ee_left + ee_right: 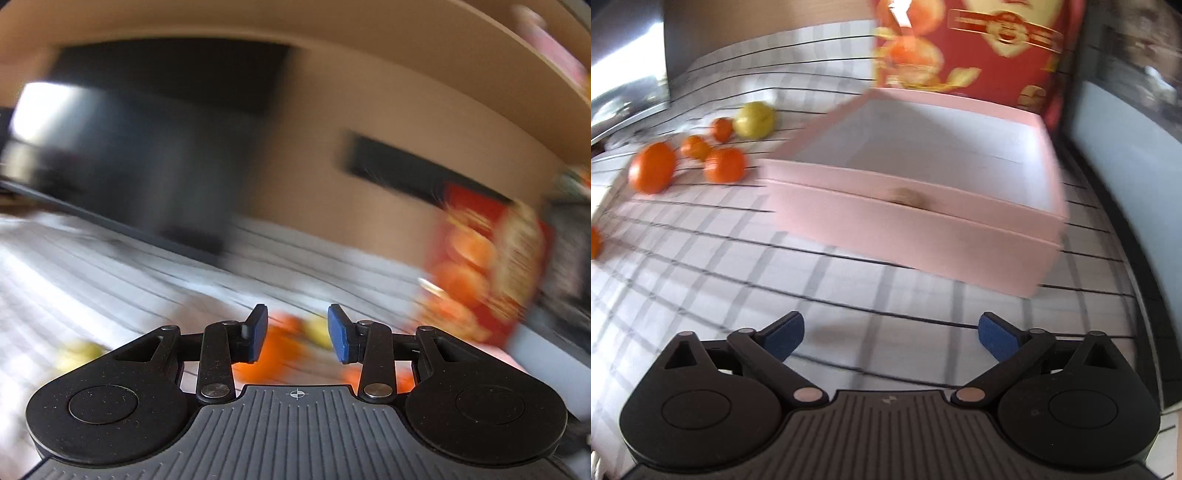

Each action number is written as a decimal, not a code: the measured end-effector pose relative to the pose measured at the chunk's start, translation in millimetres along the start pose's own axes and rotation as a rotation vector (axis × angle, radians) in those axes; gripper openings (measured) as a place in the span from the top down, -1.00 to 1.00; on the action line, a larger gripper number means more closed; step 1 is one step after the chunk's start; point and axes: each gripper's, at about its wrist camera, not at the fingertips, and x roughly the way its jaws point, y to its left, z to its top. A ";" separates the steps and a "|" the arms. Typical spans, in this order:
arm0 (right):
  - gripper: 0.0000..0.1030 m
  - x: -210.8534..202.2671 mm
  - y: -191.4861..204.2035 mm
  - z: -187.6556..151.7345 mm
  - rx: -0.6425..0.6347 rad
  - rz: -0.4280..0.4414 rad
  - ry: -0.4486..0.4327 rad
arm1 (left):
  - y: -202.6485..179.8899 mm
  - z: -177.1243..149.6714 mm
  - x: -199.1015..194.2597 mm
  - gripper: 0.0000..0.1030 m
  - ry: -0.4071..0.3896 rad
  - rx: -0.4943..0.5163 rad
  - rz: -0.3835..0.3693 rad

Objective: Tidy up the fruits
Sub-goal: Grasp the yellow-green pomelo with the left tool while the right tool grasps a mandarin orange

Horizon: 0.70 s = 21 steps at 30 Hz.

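Observation:
In the right wrist view, several oranges (724, 165) and a yellow fruit (754, 120) lie on the checked cloth, left of an open pink box (912, 229) whose white inside looks bare. My right gripper (890, 338) hovers over the cloth in front of the box, jaws wide open with nothing between them. The left wrist view is badly blurred. My left gripper (297, 332) stands with a narrow gap between its blue pads and nothing sharp in that gap. Behind it lie a smeared orange (277, 350) and a yellow fruit (319, 330).
A red carton printed with oranges (979, 44) stands behind the pink box and shows at the right of the left wrist view as the red carton (484, 266). Another yellow fruit (79, 354) lies far left. A dark appliance (129, 155) stands at the cloth's far edge.

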 end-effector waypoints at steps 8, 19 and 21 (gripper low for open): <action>-0.88 -33.3 89.3 29.2 -0.204 0.137 -0.113 | 106.4 12.9 -1.1 0.22 0.053 -0.279 0.201; -0.88 10.4 242.3 65.4 -0.300 0.475 0.020 | 121.0 -3.3 13.8 0.22 0.173 -0.271 0.214; -0.88 21.5 260.2 65.0 -0.293 0.495 0.015 | 125.0 -5.1 13.7 0.22 0.171 -0.274 0.225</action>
